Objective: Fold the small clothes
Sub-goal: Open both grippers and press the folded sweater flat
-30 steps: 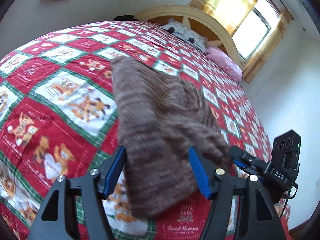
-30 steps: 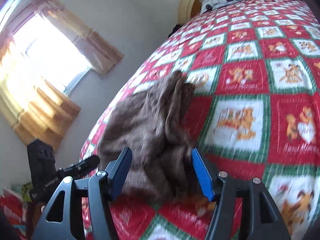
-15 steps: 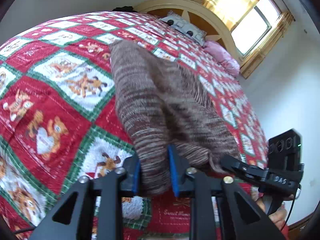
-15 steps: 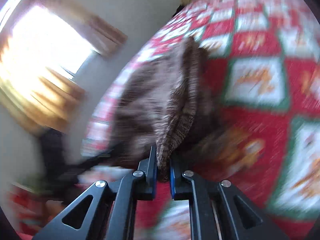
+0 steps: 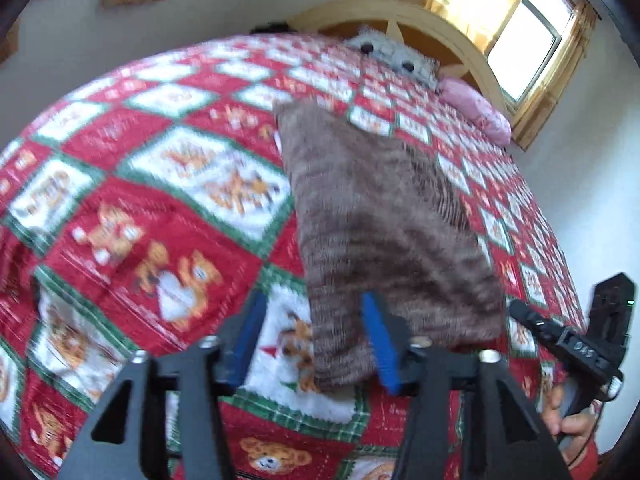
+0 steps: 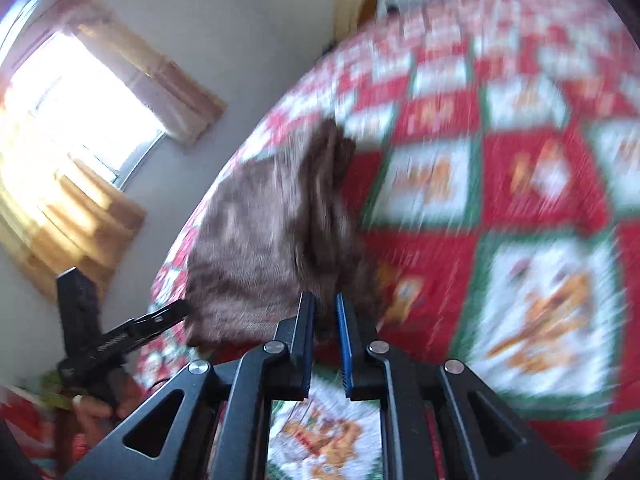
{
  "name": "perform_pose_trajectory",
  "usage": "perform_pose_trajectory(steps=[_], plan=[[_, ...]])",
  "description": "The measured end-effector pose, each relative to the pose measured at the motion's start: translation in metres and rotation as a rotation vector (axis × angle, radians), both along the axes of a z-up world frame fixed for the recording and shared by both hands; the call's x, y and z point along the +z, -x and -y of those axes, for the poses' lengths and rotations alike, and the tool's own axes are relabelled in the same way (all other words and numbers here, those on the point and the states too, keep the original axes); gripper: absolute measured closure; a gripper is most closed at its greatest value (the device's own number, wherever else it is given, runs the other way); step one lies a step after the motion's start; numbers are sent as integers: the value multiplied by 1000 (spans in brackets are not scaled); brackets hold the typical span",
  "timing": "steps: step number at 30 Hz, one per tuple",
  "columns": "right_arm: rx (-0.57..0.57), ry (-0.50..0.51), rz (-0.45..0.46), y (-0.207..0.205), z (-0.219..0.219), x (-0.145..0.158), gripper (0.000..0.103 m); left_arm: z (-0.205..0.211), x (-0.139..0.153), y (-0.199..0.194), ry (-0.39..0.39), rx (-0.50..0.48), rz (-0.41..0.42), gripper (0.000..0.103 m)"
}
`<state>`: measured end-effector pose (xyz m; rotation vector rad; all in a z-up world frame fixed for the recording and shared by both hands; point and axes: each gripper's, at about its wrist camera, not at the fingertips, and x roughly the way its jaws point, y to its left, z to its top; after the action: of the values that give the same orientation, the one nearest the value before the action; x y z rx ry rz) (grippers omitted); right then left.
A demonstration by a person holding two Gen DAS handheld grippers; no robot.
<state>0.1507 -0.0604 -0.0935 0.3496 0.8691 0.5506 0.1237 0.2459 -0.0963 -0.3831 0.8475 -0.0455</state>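
— Half a second ago both pairs of tongs were pinched on the near hem; what has changed?

— Left tongs point(image 5: 316, 344) now stand wide apart, blue pads either side of the near left corner of the brown knit garment point(image 5: 384, 232), not gripping it. The right tongs point(image 6: 325, 344) have parted only to a narrow slot. The knit's near edge sits at that slot, but the blur hides whether the pads pinch it, so I cannot tell.

— How does the garment look?

— Brown, striped in lighter and darker knit, lying flat on the bed quilt point(image 5: 168, 216) as a long panel running from the near edge away toward the headboard. In the left wrist view its right side shows a ribbed layer peeking from under the top one. In the right wrist view point(image 6: 264, 248) a bunched fold rises along its right side.

— Any containers?

— None show. The quilt, red and white squares with bears and green borders, carries only the garment.

— And the hands?

— Each device is held low at the near edge, pointing along the bed. The person's right hand point(image 5: 572, 420) grips its handle at the far right of the left wrist view. Farther off lie a grey pillow point(image 5: 394, 54) and a pink pillow point(image 5: 476, 108) by the wooden headboard point(image 5: 436, 20).
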Motion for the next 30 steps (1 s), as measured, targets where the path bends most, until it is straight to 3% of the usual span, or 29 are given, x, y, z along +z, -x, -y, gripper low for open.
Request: perform_pose_trajectory(steps=[2,5,8,11,17,19,20,21,23,25,30], plan=[[-22,35,70,-1,4,16,92,-1,8,1,-4,7,47,45],[24,62,99,-10,-12,31,91,10,19,-2,-11,-27,101,45],[61,118,88,-35,-33,31,83,33,20,-15,-90,-61,103,45],[92,173,52,-70,-51,24,56,46,16,-22,-95,-97,96,45],[79,182,-16,-136,-71,6,54,51,1,-38,-102,-40,101,39],[109,196,-24,-149,-79,-5,70,53,-3,-42,-101,-23,99,36],[128,201,-2,-152,-83,-6,89,53,-5,-44,-93,-19,102,33],[146,215,18,-153,-88,-4,93,54,-7,-44,-76,-15,111,28],[162,279,79,-157,-100,1,95,56,-12,-44,-59,-11,131,16],[156,311,120,-164,-107,6,97,66,-17,-48,-93,-23,120,3],[179,387,138,-183,-117,-12,97,102,-26,-59,-345,-40,69,0]])
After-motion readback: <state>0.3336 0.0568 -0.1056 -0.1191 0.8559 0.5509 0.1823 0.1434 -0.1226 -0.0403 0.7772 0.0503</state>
